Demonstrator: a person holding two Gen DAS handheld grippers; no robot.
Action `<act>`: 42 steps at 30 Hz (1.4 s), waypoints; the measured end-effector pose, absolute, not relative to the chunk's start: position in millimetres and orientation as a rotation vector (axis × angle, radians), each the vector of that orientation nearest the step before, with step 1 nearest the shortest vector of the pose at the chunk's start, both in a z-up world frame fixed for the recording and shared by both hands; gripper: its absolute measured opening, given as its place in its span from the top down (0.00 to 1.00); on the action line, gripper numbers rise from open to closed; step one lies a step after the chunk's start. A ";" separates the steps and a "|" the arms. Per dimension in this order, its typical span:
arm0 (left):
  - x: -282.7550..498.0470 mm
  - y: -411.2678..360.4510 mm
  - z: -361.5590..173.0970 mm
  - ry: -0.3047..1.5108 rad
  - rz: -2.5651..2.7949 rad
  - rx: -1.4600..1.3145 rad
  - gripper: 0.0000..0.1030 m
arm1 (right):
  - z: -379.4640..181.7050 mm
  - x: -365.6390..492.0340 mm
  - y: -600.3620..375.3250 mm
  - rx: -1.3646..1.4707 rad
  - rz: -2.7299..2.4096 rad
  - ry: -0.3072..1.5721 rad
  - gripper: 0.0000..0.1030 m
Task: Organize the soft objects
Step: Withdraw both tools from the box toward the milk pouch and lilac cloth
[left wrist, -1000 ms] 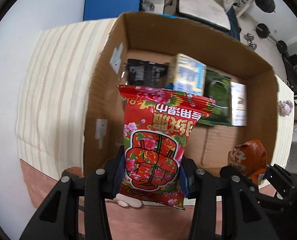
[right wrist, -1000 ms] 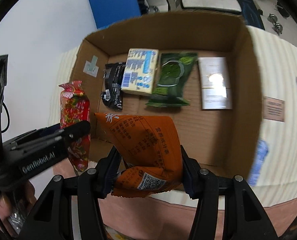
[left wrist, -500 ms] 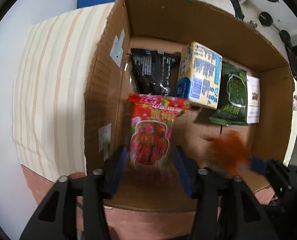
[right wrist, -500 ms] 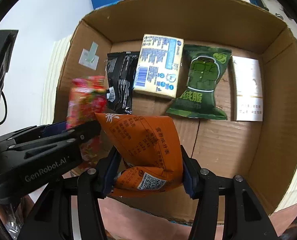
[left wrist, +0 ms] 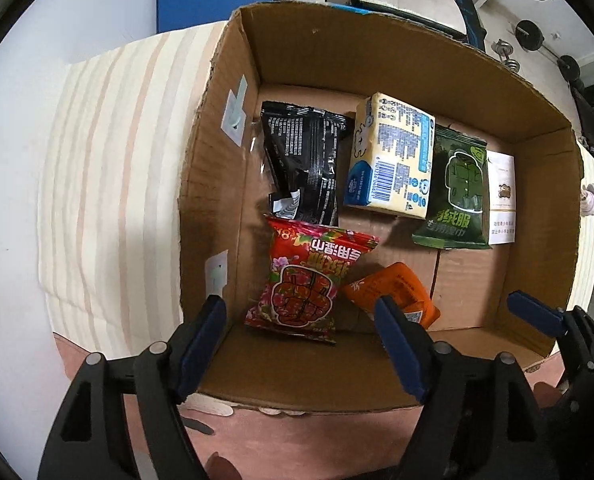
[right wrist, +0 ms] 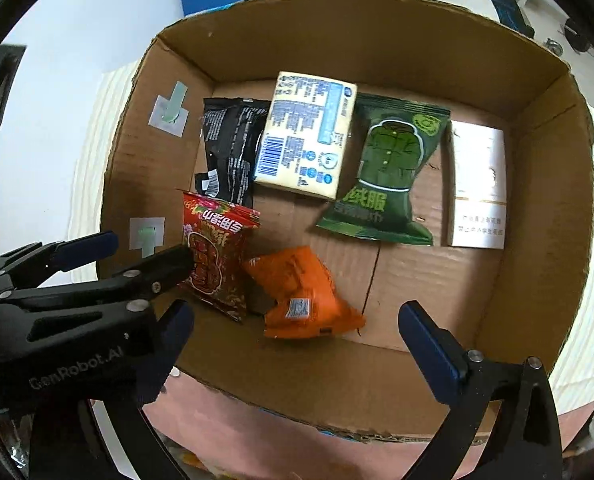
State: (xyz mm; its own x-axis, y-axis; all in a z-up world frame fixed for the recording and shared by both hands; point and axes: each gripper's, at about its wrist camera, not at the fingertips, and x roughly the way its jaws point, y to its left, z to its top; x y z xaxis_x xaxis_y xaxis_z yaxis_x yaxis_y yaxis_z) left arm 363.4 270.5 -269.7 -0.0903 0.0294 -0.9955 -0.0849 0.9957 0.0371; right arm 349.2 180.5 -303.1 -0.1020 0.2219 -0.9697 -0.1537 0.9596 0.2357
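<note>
Striped cream bedding [left wrist: 109,168] on a bed carries an open cardboard box [left wrist: 329,60], with a white wall and a blue panel beyond it. Both tools hang over the box's near edge, pointing almost straight down into it. Jaws of the left gripper [left wrist: 301,340] have just been opening and now stand apart with nothing pinched; the red floral packet [left wrist: 309,280] lies loose on the box floor just ahead of them, between the two blue pads as the left wrist view sees it. Jaws of the right gripper [right wrist: 297,340] have also just been opening and are spread wide and empty; the orange packet [right wrist: 305,296] rests just ahead of them, touching or all but touching the red one. Further from the jaws, a row sits along the far wall: a black packet [right wrist: 229,152], a yellow tissue pack [right wrist: 305,136] leaning partly over it, a green packet [right wrist: 385,172] and a white pack [right wrist: 479,188]. Six soft items are thus in the box. The two newest lie askew, so straightening them may remain; whether more items wait outside the box cannot be told.
</note>
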 end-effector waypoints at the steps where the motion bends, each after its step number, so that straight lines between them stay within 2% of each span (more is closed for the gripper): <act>1: 362.8 270.8 -267.6 1.655 0.095 -0.046 0.27 | -301.7 348.9 178.1 0.051 0.309 1.637 0.00; 7: 357.6 267.6 -253.0 1.624 0.097 -0.042 0.25 | -284.7 343.2 167.8 0.012 0.269 1.604 0.00; 8: 356.8 267.0 -250.8 1.618 0.099 -0.042 0.21 | -282.5 342.7 166.6 0.012 0.266 1.599 0.00; 9: 355.6 266.8 -247.3 1.607 0.104 -0.039 0.12 | -281.9 342.6 166.3 0.012 0.265 1.596 0.00; 11: 353.2 264.9 -242.2 1.591 0.114 -0.033 0.07 | -277.7 341.8 163.5 0.011 0.253 1.584 0.00; 25: 334.1 228.9 -188.6 1.452 0.088 0.019 0.07 | -238.2 322.6 131.5 0.069 0.260 1.501 0.00; 30: 326.9 169.0 -156.5 1.341 0.016 0.089 0.07 | -227.3 307.4 75.7 0.177 0.270 1.505 0.00; 34: 326.9 87.9 -151.9 1.324 -0.125 0.203 0.07 | -224.4 284.7 11.1 0.159 0.167 1.490 0.00; 37: 332.3 23.9 -169.5 1.355 -0.222 0.317 0.07 | -226.0 263.2 -52.0 0.170 0.053 1.472 0.00; 42: 350.5 -71.5 -245.8 1.551 -0.345 0.462 0.07 | -254.7 231.8 -167.4 0.327 -0.116 1.514 0.00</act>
